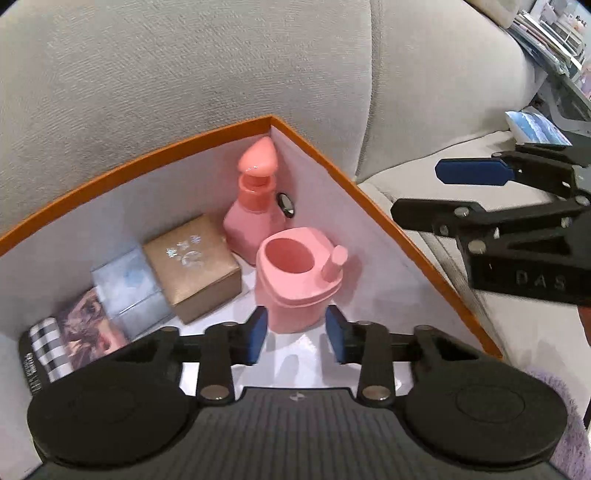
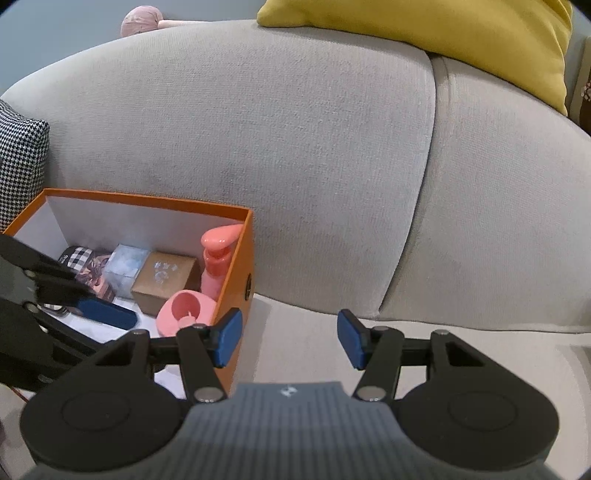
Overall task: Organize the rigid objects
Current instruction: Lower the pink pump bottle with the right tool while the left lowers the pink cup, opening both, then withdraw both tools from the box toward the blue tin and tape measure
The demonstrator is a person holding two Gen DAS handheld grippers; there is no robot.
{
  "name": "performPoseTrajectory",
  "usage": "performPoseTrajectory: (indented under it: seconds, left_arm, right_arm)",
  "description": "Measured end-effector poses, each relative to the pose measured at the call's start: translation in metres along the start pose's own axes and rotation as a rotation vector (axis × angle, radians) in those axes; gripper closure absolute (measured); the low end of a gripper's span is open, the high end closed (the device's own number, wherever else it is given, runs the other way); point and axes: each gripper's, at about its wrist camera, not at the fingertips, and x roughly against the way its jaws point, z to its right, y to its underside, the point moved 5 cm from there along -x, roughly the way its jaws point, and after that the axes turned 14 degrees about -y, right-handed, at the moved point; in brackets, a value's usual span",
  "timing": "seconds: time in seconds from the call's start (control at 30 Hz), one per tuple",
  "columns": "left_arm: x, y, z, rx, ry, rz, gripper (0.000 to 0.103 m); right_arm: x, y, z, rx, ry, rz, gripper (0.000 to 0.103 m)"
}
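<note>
the pink cup (image 1: 299, 280) stands upright on the white floor of the orange box (image 1: 155, 151), near the box's right wall, with a short pink peg on its rim. my left gripper (image 1: 295, 338) hangs over the box, its blue pads either side of the cup's base; i see a thin gap on each side, so the jaws stand apart and nothing is pinched. just behind the cup, in the far corner, a pink pump bottle (image 1: 255, 218) stands upright against the wall. to the cup's left sits a brown cardboard box (image 1: 192, 266), then a pale blue clear box (image 1: 125, 291), then a printed card pack (image 1: 86, 328) and a black-and-white checked item (image 1: 46, 347) at the far left, all in a row touching or nearly so. the orange box rests on the seat of a grey sofa (image 1: 184, 66).

my right gripper (image 2: 290, 339) is outside the box, just beside its right wall, over the bare sofa seat. its jaws are apart with nothing between them. from that view a yellow cushion (image 2: 424, 26) lies on the sofa back and a houndstooth cushion (image 2: 20, 155) sits to the left of the box.
</note>
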Motion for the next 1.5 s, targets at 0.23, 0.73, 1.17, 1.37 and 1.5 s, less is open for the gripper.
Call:
performPoseTrajectory:
  seconds: [0.23, 0.73, 1.17, 1.37, 1.5]
  left_arm:
    - [-0.008, -0.011, 0.000, 0.031, 0.000, 0.011, 0.074]
    - [0.024, 0.007, -0.010, 0.095, 0.029, 0.037, 0.073]
    - [0.135, 0.104, -0.033, 0.251, 0.035, 0.183, 0.073]
    - [0.136, 0.185, -0.068, 0.309, -0.160, 0.004, 0.073]
    - [0.135, 0.232, -0.089, 0.317, -0.273, -0.078, 0.073]
  right_arm:
    - [-0.004, 0.004, 0.000, 0.001, -0.009, -0.014, 0.045]
    - [0.008, 0.008, -0.010, 0.001, -0.006, -0.010, 0.045]
    - [0.091, 0.056, -0.062, -0.084, -0.042, 0.134, 0.045]
    - [0.086, 0.113, -0.100, -0.182, -0.141, 0.042, 0.045]
    - [0.062, 0.150, -0.132, -0.177, -0.165, -0.080, 0.045]
